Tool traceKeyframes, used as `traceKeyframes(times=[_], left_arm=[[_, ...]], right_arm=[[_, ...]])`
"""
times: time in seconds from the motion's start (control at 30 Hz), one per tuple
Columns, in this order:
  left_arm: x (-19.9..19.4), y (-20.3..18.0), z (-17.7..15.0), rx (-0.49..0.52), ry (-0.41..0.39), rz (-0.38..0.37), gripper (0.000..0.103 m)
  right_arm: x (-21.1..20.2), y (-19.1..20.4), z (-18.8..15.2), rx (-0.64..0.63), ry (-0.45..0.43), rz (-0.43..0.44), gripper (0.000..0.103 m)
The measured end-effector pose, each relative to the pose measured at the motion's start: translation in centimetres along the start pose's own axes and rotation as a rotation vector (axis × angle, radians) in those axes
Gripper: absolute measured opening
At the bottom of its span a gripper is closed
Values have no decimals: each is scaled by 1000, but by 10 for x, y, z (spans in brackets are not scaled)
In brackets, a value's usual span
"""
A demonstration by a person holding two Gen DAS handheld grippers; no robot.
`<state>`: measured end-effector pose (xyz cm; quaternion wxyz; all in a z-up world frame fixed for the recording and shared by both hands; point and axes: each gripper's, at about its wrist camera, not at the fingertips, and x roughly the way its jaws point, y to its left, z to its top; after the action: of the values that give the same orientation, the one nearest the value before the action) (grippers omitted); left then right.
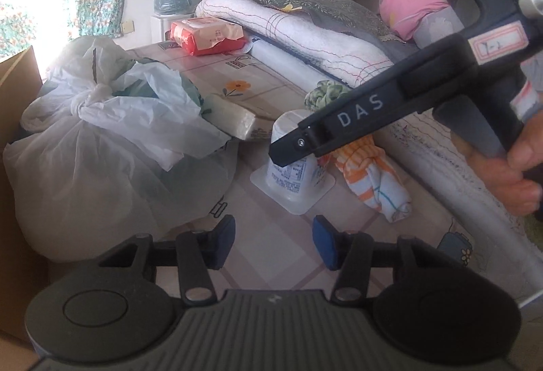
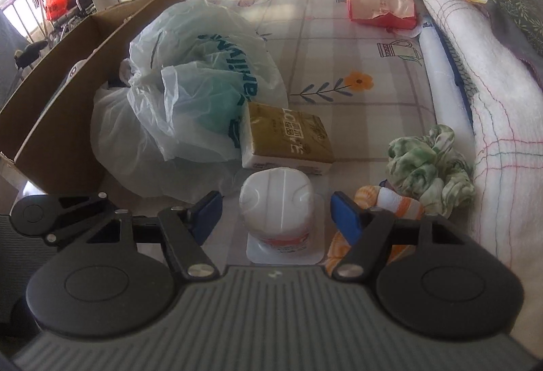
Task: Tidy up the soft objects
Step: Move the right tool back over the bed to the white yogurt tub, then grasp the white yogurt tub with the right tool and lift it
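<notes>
Straddling one upturned white plastic cup [image 2: 275, 201], the right gripper [image 2: 275, 213] stands with its blue pads parted, a gap on each side of the cup, nothing grasped. The cup is ribbed, tapered, and rests on its square flange on the checked, flower-printed sheet [image 2: 339, 41]. The left gripper [image 1: 273, 242] hangs released above bare sheet, its pads empty, the same cup just ahead of it.

Count of soft items: one orange-and-white striped knitted cloth [image 2: 398, 201], rolled, lying against the cup's right side and partly under the right finger; one crumpled green-and-white fabric piece [image 2: 431, 164] just behind it; one folded white quilted blanket [image 2: 492, 119] with coloured stitch lines along the right edge of the bed; one pink cushion [image 1: 412, 6] further back.

Other items: one rectangular tissue pack [image 2: 286, 140] with a gold top, touching the cup's far side; two thin translucent plastic bags [image 2: 190, 92], one knotted, heaped left; one red wet-wipe pack [image 2: 381, 1] at the far end; one brown cardboard box [image 2: 64, 113] at the left edge.

A hand [image 1: 519, 167] grips the right tool's handle, the tool angled steeply downward.
</notes>
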<state>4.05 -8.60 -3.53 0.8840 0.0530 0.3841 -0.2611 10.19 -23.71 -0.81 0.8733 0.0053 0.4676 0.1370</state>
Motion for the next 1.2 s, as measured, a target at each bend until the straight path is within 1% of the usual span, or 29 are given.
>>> traceKeyframes(times=[0.03,0.1,0.17,0.2,0.3,0.37,0.4,0.43,0.47,0.53,0.57,0.6,0.67,0.77,0.83,0.87,0.93,1.0,1.03,1.07,1.1,1.17,1.2], left_arm=[[-1,3,-3,-5,1,-1,52],[-6,7,-7,-14,-6,-8,52],[-15,10,-11,-21,-15,-12,52],[-20,10,-13,-21,-21,-15,52],[-34,12,-18,-22,-26,-21,53],[-43,13,-22,-24,-29,-28,53],[-45,13,-23,-26,-32,-29,53],[-47,13,-25,-27,-35,-29,53],[-48,13,-26,-25,-35,-29,53],[-47,12,-27,-20,-35,-23,53],[-46,12,-27,-20,-34,-23,53],[-45,12,-27,-21,-34,-26,53],[-41,12,-28,-22,-27,-35,53],[-31,10,-29,-7,-14,-35,53],[-27,9,-28,-8,-18,-25,53],[-27,9,-28,-10,-25,-34,53],[-25,8,-29,-6,-33,-37,53],[-21,6,-28,7,-24,-23,53],[-15,3,-28,10,-17,-18,53],[-14,3,-30,7,-9,-18,53],[-13,4,-32,2,-1,-20,53],[-12,5,-35,-5,11,-21,53],[-13,6,-37,-4,8,-19,53]], right_arm=[[5,1,1,-9,13,-2,48],[7,0,2,-1,3,-10,46],[5,-8,3,78,0,36,46],[3,-15,2,153,6,108,45],[5,-34,-7,394,32,377,45],[18,-42,-18,552,78,538,46],[26,-44,-23,614,109,587,46],[34,-43,-28,652,140,612,46],[39,-42,-31,665,161,608,46],[42,-38,-34,653,180,548,48],[41,-36,-33,636,183,513,53],[36,-34,-31,612,165,467,55],[27,-30,-28,568,150,401,56],[15,-23,-23,501,130,300,57],[8,-17,-20,471,112,283,60],[6,-14,-19,462,111,285,62],[1,-9,-19,446,118,299,64],[0,0,-17,405,135,297,74],[0,6,-15,375,140,287,76],[0,13,-14,338,148,268,81],[1,17,-14,295,157,239,85],[5,28,-12,225,180,190,88],[6,31,-12,192,194,174,88]])
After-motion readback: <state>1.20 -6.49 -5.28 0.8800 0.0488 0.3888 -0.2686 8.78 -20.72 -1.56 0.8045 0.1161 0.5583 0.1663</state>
